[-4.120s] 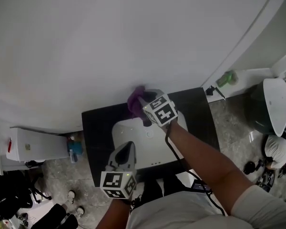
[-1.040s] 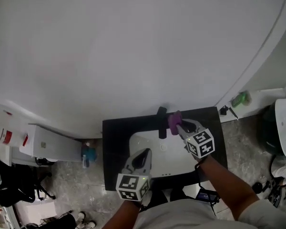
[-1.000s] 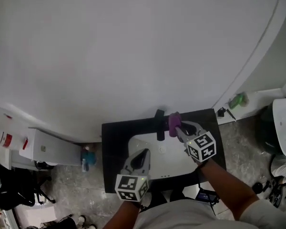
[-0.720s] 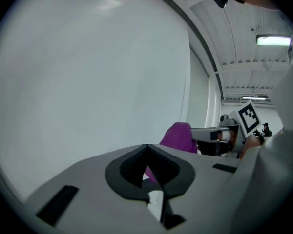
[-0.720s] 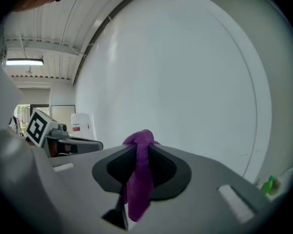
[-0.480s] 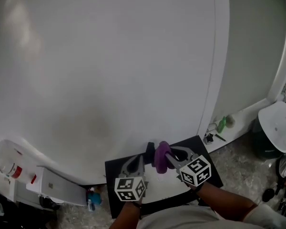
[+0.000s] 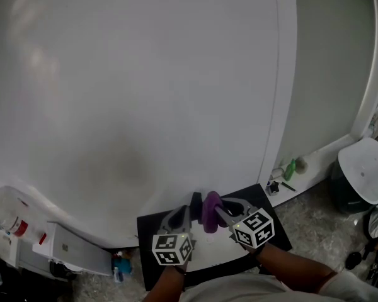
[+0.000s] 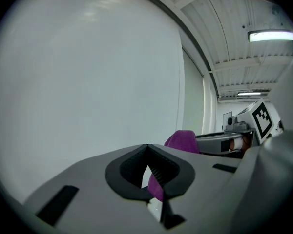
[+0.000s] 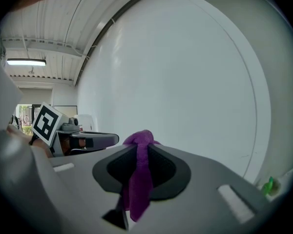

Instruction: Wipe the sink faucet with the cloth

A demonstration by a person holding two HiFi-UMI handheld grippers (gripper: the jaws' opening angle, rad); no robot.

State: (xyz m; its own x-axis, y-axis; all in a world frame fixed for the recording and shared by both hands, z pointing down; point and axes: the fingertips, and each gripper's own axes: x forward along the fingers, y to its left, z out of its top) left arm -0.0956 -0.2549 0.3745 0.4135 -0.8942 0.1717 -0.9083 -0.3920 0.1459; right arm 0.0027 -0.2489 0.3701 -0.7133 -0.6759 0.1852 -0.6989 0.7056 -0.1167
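Note:
In the head view the purple cloth (image 7: pixel 209 210) hangs from my right gripper (image 7: pixel 219 207), which is shut on it just right of the black faucet (image 7: pixel 195 202). The faucet stands at the back of the white sink (image 7: pixel 209 251) in a black counter (image 7: pixel 150 262). My left gripper (image 7: pixel 179 214) is raised on the faucet's left with its jaws together and nothing between them. In the right gripper view the cloth (image 9: pixel 138 179) drapes down between the jaws. In the left gripper view the cloth (image 8: pixel 182 140) shows beyond the shut gripper (image 8: pixel 147 153).
A big white wall (image 7: pixel 145 87) rises right behind the counter. A white-lidded bin (image 7: pixel 363 175) and a green bottle (image 7: pixel 291 167) are on the floor at right. A white unit (image 7: pixel 72 257) and a blue bottle (image 7: pixel 118 274) are at left.
The head view has tilted up and shows more wall. My right gripper has carried the cloth left, close to the faucet. My left gripper has risen from the sink's front to the faucet's left side.

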